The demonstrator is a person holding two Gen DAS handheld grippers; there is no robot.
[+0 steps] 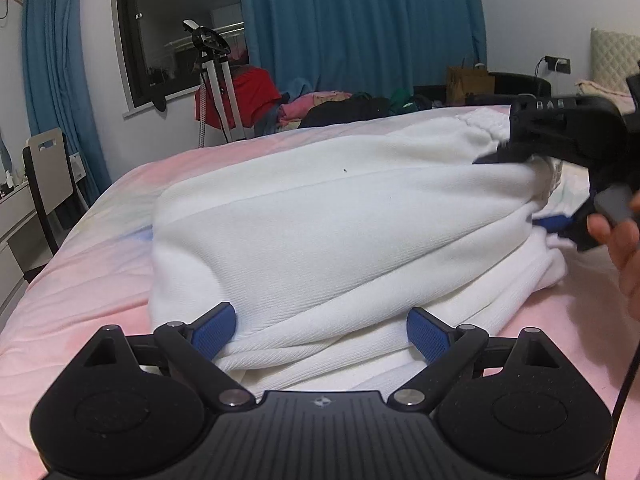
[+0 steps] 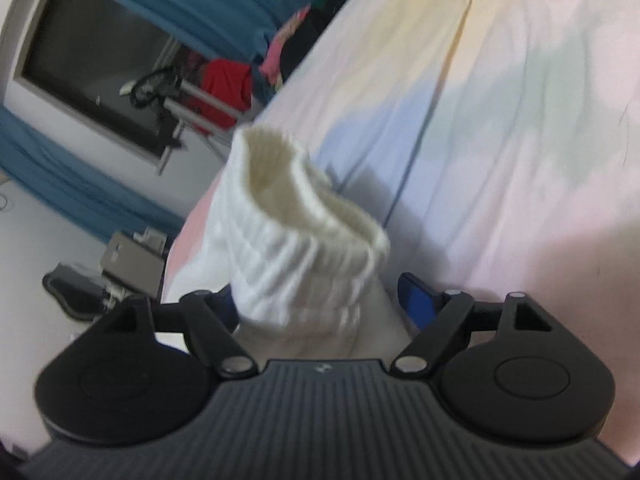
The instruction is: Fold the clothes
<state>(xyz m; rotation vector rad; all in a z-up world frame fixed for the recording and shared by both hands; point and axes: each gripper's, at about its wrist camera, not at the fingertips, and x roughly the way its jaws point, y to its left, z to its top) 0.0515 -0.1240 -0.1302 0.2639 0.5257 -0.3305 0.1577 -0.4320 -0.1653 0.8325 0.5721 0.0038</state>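
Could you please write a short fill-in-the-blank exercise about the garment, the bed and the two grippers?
1. The knitted garment lying on the bed is ____ in colour.
2. The curtains behind the bed are ____.
3. The ribbed cuff sits between the fingers of the ____ gripper.
4. The left gripper has its fingers spread ____ around the garment's near edge.

Missing words: white; blue; right; open

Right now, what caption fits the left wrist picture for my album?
Left gripper open around a white sweater on the bed, right gripper bunching its far end.
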